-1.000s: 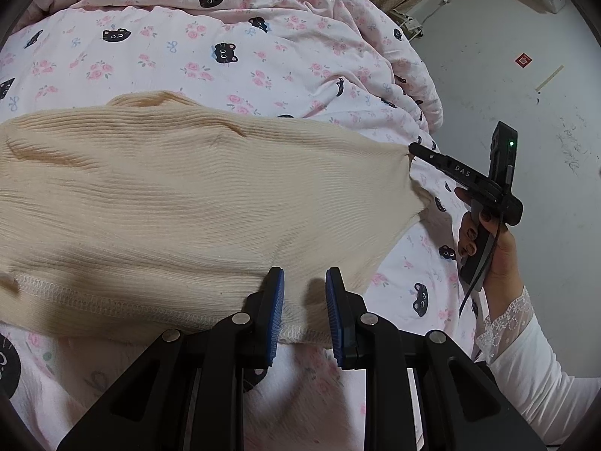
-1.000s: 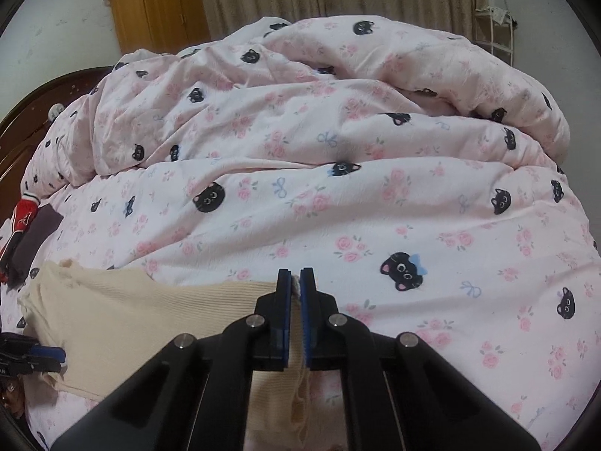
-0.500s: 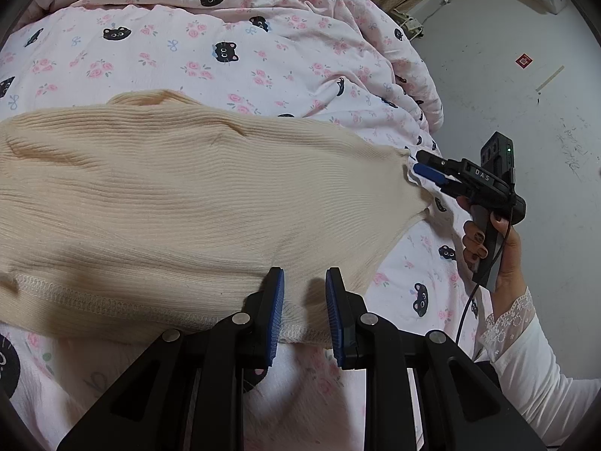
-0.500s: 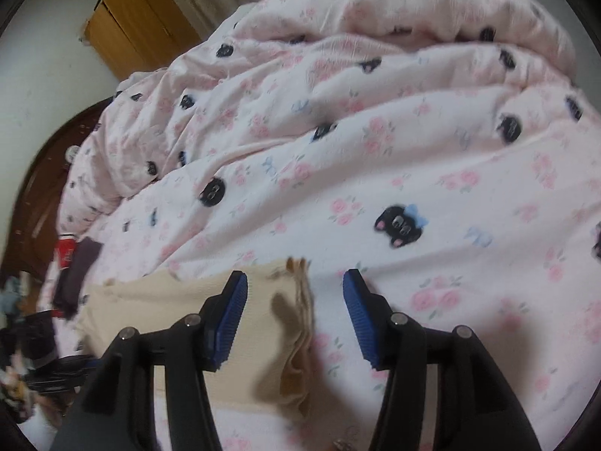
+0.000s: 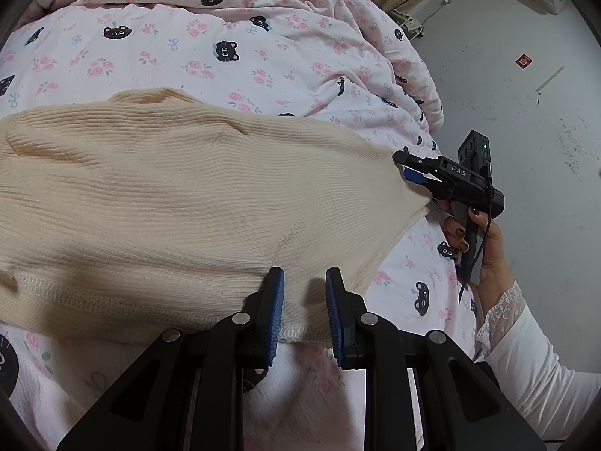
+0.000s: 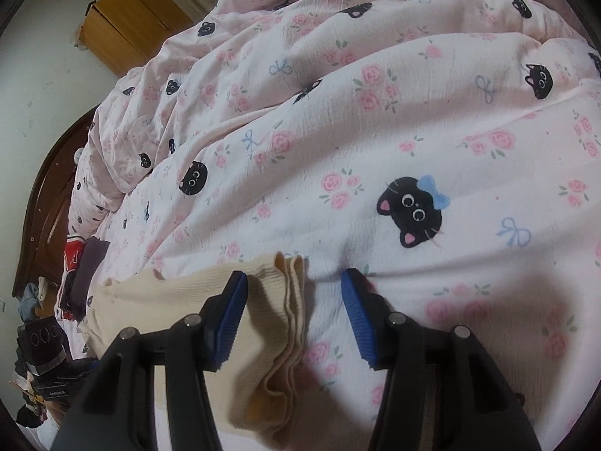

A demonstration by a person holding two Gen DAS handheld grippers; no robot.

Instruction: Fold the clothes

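Right gripper [image 6: 295, 282] gapes wide over the cream sweater [image 5: 180, 203]'s layered edge (gripping nothing); left gripper [image 5: 303, 282] stands part-open, straddling its hem.

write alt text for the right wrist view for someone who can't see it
The right claw hangs open over the layered edge of a cream ribbed sweater lying on a pink duvet printed with roses and black cat faces. A wooden cabinet stands against the wall at upper left, and the left claw shows at the lower left edge.
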